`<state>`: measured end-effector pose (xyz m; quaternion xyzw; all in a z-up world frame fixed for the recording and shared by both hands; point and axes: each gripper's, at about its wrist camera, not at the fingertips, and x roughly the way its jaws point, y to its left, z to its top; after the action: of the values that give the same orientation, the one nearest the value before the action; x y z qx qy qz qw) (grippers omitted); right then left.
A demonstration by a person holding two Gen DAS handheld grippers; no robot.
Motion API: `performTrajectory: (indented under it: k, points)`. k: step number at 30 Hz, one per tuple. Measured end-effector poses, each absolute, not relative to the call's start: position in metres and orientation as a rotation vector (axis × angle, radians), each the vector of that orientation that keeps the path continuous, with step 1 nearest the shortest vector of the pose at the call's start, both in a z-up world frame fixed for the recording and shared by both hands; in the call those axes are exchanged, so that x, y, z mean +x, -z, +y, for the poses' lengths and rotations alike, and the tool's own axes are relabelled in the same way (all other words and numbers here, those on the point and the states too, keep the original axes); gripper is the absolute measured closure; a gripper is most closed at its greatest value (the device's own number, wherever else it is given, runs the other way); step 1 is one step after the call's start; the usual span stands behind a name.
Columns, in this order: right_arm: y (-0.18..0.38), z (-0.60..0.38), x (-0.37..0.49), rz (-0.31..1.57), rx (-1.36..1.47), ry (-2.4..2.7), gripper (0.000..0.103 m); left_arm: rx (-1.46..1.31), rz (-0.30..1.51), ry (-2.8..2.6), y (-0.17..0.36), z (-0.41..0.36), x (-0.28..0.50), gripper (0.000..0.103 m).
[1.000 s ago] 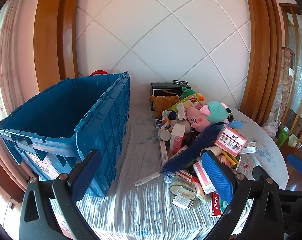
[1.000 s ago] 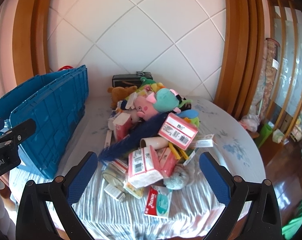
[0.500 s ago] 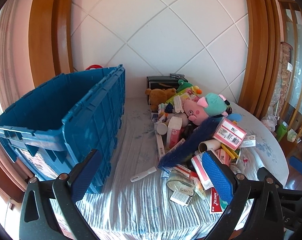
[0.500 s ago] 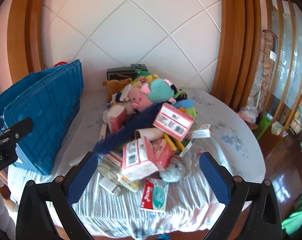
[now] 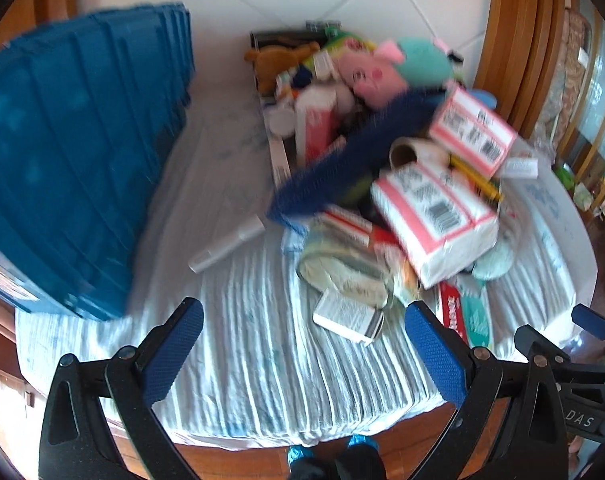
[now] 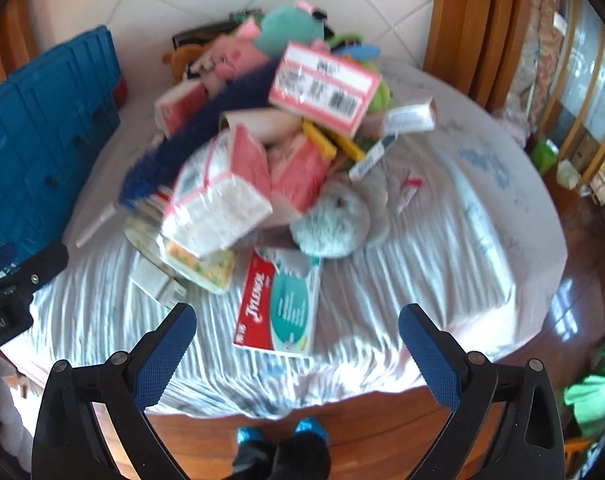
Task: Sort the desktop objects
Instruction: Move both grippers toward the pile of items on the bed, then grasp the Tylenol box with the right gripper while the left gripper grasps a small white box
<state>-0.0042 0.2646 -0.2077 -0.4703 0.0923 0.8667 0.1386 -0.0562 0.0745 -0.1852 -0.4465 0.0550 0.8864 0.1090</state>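
Each gripper, the left gripper (image 5: 302, 344) and the right gripper (image 6: 296, 344), has two black plastic arms with long cut-out holes and small round silver screws. The fingers (image 5: 174, 354) wear bumpy bright blue pads. White letters show on the black body, and shiny blue shoes (image 6: 280, 436) peek out at the bottom.

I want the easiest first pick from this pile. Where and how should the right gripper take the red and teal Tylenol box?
The Tylenol box lies flat on the tablecloth at the pile's near edge, nearest the open right gripper. I would come down from above and close the fingers across its two long sides near the free near end, since the far end looks tucked under the grey plush.
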Motion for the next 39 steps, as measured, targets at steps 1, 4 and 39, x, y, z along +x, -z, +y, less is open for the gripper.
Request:
performTrajectory:
  k: [1,4,39]
  points:
    - [0.216,0.267,-0.006,0.276,-1.385,-2.495,0.005,-1.343,0.164,-2.595,0.195,0.079,-0.059,0.001]
    - [0.241,0.274,-0.016,0.299,-1.464,-2.465,0.012,-1.417,0.138,-2.564,0.226,0.091,-0.069,0.001]
    - [0.283,0.282,-0.035,0.21,-1.656,-2.509,0.028,-1.527,0.123,-2.599,0.257,0.097,-0.051,0.071]
